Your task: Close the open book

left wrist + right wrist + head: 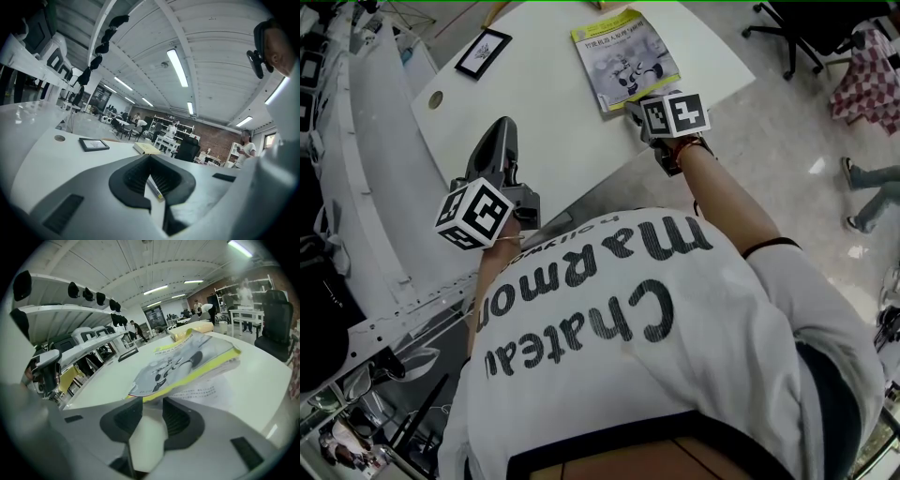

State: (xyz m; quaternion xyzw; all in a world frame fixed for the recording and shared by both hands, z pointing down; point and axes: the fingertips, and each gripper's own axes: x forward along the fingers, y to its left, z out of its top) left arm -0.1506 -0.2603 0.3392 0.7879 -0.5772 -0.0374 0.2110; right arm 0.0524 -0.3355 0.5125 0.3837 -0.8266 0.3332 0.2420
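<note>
Grey right gripper (149,401) with black ribbed pads: jaws released, standing apart, with only a blurred white strip between them (no part of the book can be made out in the gap). Just ahead of the tips lies the near short edge of the grey-covered, yellow-banded softcover book (187,357). Its cover sits raised off a printed white page that shows beneath it on the right side.

Seen from the head, the right gripper (636,111) touches or nearly touches the book (623,56) at its near end. The long axis of the book runs away from the person, slanted slightly left. It rests at the far right of the white rounded table (544,112).

Left gripper (150,159): jaws clenched tip to tip on nothing, well apart from the book, so the right is judged the working side; pressing the cover flat looks like the remaining step.

Cover print is too small to read. A black-framed picture (483,52) lies further left. The white T-shirt (675,328) shows "Chatea", "Marmon" and smaller "hollywoo".
</note>
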